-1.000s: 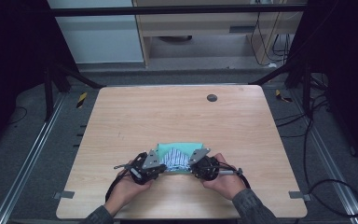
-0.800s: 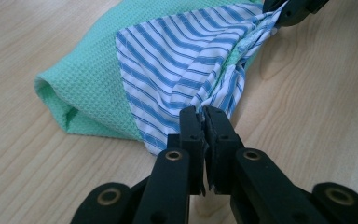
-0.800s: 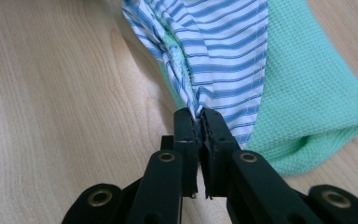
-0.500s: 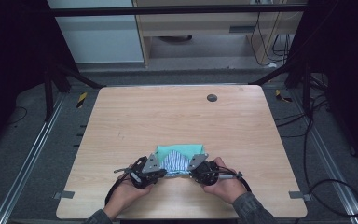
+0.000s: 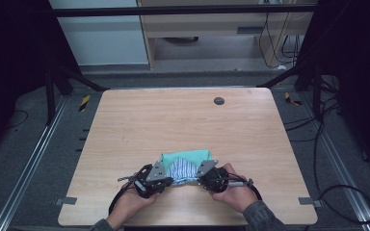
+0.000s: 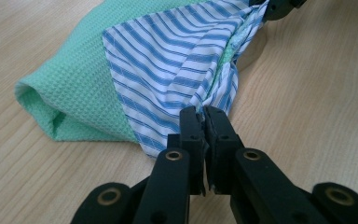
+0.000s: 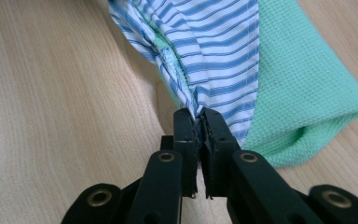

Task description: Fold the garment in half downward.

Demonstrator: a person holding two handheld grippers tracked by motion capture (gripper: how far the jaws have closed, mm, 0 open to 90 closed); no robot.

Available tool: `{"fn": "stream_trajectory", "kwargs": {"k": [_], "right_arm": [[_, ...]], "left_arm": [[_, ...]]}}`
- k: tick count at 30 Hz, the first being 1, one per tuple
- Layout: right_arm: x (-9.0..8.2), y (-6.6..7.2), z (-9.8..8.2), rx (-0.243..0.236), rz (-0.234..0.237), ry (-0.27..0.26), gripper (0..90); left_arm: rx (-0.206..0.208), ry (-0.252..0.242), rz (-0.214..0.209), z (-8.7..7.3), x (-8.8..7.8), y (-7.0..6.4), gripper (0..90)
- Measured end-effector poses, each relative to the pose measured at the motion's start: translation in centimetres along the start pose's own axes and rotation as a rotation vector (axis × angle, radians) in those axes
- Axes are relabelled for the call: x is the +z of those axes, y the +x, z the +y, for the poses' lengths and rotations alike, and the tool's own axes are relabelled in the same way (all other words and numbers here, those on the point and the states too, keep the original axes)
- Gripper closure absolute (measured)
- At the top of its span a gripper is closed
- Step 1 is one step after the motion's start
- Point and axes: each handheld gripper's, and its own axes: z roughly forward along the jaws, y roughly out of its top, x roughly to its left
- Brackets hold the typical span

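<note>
Both grippers are on the cloth at the near edge of the wooden table (image 5: 139, 125). Left gripper (image 6: 204, 116): jaws pinched together on a bunched corner of the blue-and-white striped cloth (image 6: 177, 70), fabric gathered right at the tips. Right gripper (image 7: 197, 117): same, jaws clamped on the opposite gathered corner of the striped cloth, folds fanning up and away from the tips. Striped layer lies over a green waffle-weave cloth (image 6: 70, 79), which sticks out past it as a folded, rounded edge on the outer side in both gripper views; some green also shows between the striped folds. Can't tell if the green layer is caught in either jaw or if the two are one piece. High view: bundle sits near the front-centre of the table, green part toward the far side, striped part nearest the person, stretched between the two grippers, a hand behind each. Small dark round disc (image 5: 218, 101) sits on the far part of the table, well apart from the cloth.
</note>
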Motion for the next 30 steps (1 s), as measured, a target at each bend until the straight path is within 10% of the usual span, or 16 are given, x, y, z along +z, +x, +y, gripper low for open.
{"fn": "stream_trajectory", "kwargs": {"k": [30], "right_arm": [[-1.4,1.9,-1.7,0.032,0.023,-0.01,56.6]], "left_arm": [[-0.018,-0.035,0.005,-0.8,-2.1,-1.6,71.7]]}}
